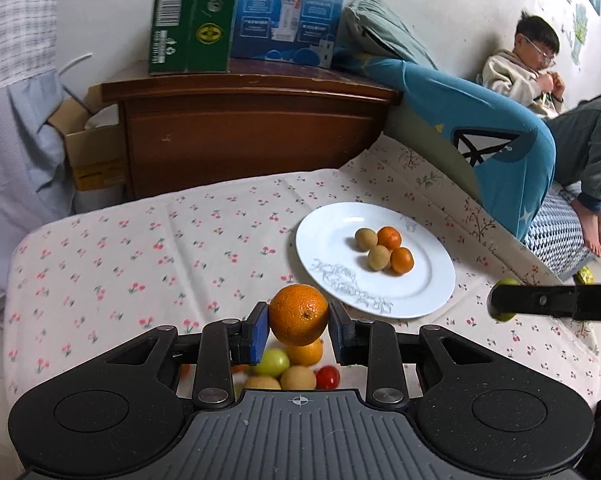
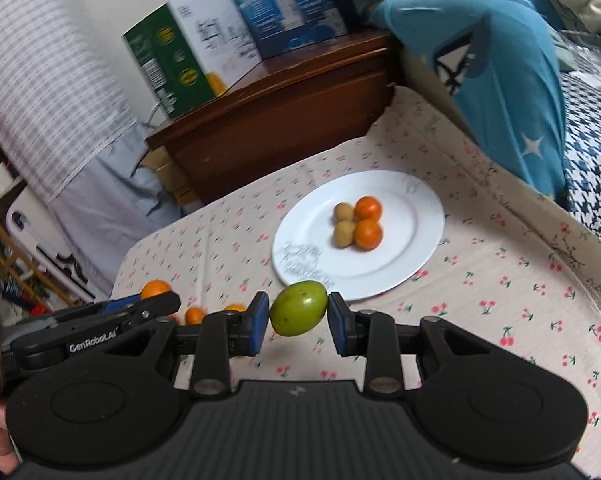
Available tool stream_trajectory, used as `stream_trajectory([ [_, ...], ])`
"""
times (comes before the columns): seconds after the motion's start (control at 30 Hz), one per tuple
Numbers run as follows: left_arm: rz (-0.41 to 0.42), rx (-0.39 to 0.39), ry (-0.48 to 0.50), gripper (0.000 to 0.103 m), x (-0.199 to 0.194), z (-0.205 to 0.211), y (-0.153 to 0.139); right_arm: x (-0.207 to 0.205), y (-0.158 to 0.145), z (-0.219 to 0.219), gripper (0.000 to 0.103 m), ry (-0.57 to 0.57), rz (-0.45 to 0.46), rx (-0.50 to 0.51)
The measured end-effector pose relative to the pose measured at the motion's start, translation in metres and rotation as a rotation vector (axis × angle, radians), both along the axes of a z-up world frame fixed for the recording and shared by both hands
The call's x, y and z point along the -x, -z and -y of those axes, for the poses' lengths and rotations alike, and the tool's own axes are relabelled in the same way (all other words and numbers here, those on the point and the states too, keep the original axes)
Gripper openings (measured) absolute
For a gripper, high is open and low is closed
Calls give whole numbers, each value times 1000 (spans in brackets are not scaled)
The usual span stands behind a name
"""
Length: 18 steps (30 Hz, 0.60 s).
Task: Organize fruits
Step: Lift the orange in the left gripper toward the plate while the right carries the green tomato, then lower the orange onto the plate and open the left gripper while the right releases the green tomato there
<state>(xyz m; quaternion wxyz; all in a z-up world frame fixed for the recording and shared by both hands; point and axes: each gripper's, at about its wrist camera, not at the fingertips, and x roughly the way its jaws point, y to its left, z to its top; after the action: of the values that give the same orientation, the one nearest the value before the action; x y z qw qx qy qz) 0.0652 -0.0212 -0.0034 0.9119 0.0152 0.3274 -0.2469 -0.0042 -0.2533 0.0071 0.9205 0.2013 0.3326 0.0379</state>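
Cherry-print cloth (image 1: 148,240) covers the desk, with a white plate (image 1: 332,232) lying on it as the landmark. Nearest to the camera, well short of the plate, the left gripper (image 1: 299,322) has its jaws clamped on an orange (image 1: 298,314), held clear of the cloth. Under it, nearer than the plate, loose fruit (image 1: 290,368) sits in a cluster: a green one, pale brown ones, another orange and a small red one. To the right of the plate's near rim, the right gripper (image 2: 299,316) has its jaws pressed on a green fruit (image 2: 298,314), also off the cloth. On the plate's middle, two small oranges (image 1: 394,248) and two brownish fruits (image 1: 372,248) touch one another. Beyond the plate stands a wooden cabinet (image 1: 244,132) carrying a green box (image 1: 188,20) and a blue box (image 1: 288,8). Right of the plate, a person (image 1: 540,80) sits on a bed.
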Motion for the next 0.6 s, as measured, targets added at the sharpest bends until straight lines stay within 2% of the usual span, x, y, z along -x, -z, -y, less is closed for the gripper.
stream_trajectory([
  [0.37,-55,-10,72,29,-47,38,10,-45,22,28,32,120,-80,-105],
  [0.6,-91,-28,99,29,-75,59,26,-69,38,27,32,141,-131,-121],
])
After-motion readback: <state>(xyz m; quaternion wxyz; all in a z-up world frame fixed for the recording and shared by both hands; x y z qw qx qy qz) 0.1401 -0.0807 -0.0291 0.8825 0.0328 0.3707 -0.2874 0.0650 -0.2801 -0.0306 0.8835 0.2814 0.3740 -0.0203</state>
